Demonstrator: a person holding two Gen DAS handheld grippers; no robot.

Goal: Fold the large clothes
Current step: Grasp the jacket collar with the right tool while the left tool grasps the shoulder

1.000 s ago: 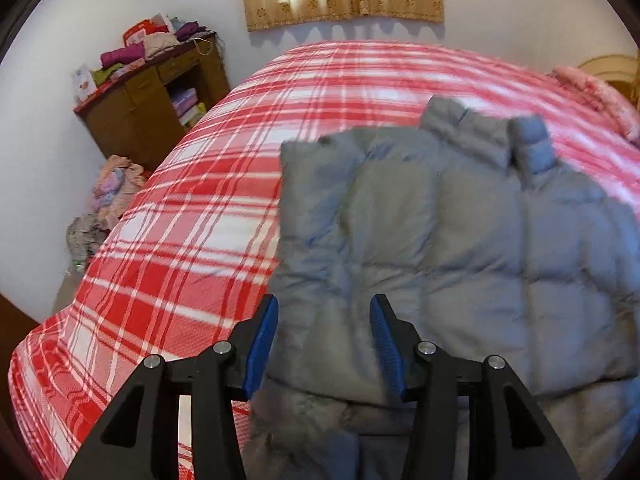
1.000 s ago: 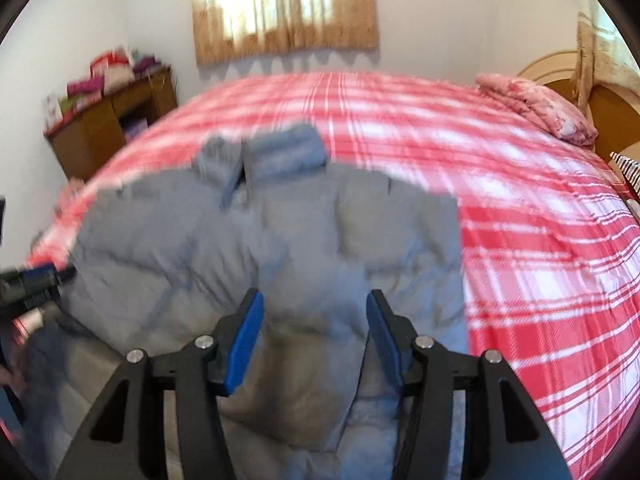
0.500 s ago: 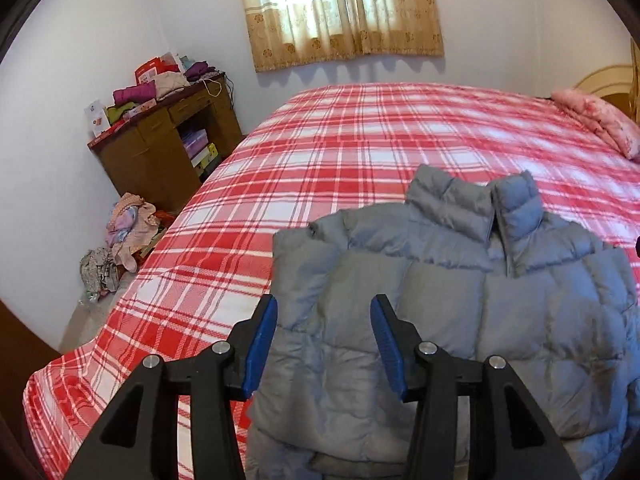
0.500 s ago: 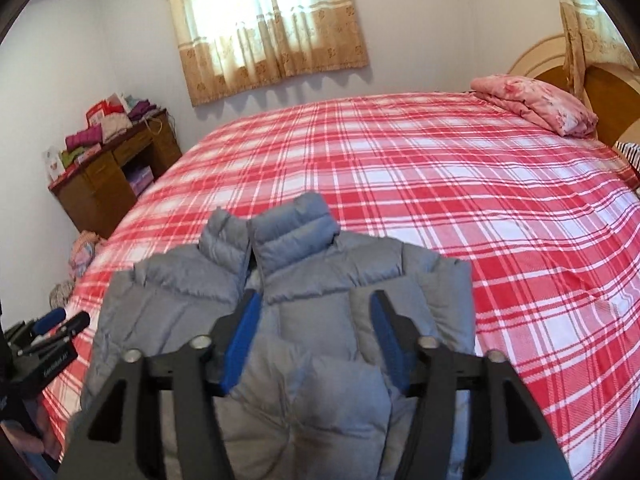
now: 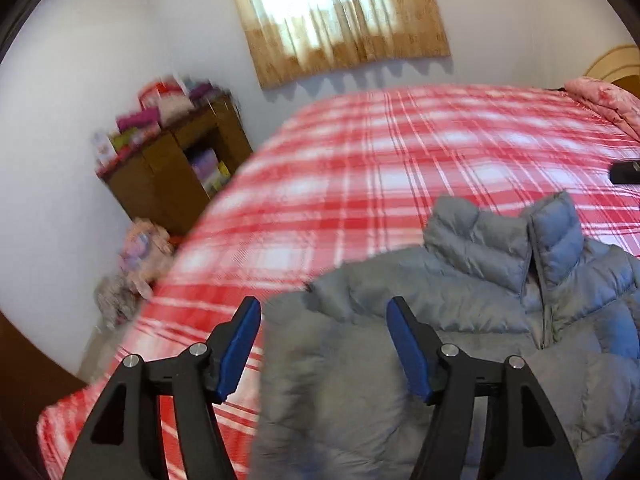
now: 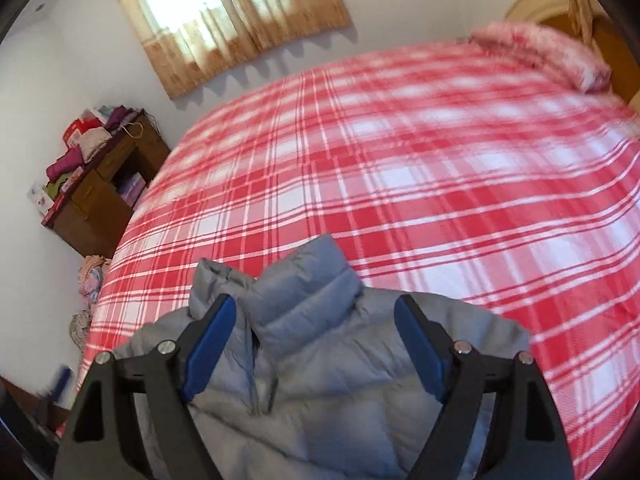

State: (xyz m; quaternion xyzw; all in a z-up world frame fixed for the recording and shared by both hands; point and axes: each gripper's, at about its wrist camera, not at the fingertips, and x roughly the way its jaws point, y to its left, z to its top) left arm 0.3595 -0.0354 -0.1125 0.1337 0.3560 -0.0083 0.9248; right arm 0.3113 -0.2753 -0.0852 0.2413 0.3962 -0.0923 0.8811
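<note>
**Plaid bed carrying a grey jacket**

The bed point(image 6: 420, 184) is covered with a red-and-white plaid sheet. A grey puffer jacket point(image 6: 320, 352) lies on its near edge, front up, collar toward the window wall. A pink pillow point(image 6: 544, 52) rests at the head end, well apart from the jacket.

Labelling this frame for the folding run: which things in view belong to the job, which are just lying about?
Job:
- grey puffer jacket, lying on the bed
- red plaid bed, the work surface
- left gripper, open
- right gripper, open

Lying about:
- pink pillow
- wooden cabinet with stacked clothes
- clothes pile on the floor
- curtain
</note>
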